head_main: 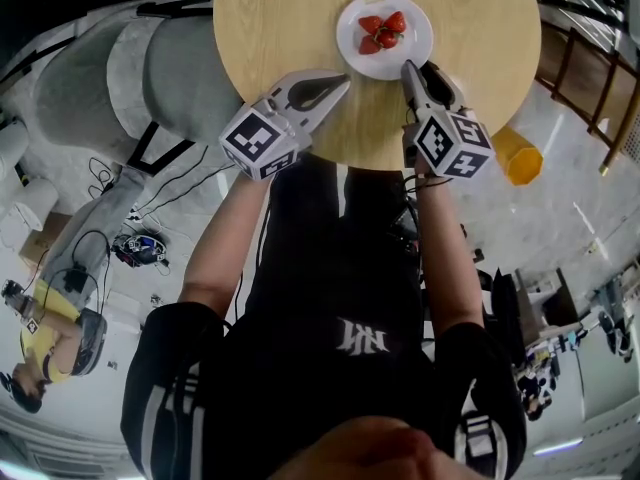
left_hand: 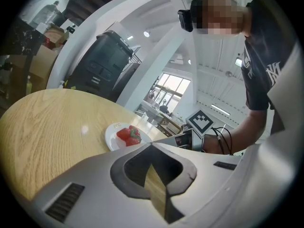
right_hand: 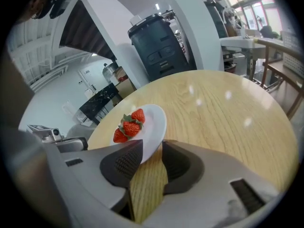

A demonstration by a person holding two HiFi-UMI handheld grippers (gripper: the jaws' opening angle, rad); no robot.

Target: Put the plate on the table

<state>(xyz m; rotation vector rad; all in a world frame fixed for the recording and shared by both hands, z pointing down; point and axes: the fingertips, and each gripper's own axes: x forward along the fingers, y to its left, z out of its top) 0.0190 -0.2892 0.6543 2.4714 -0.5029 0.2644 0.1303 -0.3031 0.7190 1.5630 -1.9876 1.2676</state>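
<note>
A white plate (head_main: pixel 416 44) with three strawberries (head_main: pixel 382 31) rests on the round wooden table (head_main: pixel 270 18), near its front edge. My right gripper (head_main: pixel 420 70) reaches to the plate's near rim and is open: in the right gripper view the plate (right_hand: pixel 156 121) has its rim in the gap between the jaws (right_hand: pixel 152 147), and the pads do not press on it. My left gripper (head_main: pixel 340 84) hovers over the table left of the plate, shut with nothing in it. In the left gripper view, the plate (left_hand: pixel 112 137) lies just beyond the left gripper (left_hand: pixel 151 145).
Grey upholstered seats (head_main: pixel 150 68) stand left of the table. A yellow object (head_main: pixel 518 156) sits on the floor to the right, near a wooden chair (head_main: pixel 590 78). A large black machine (right_hand: pixel 159 46) stands beyond the table. Another person (head_main: pixel 50 338) is at the lower left.
</note>
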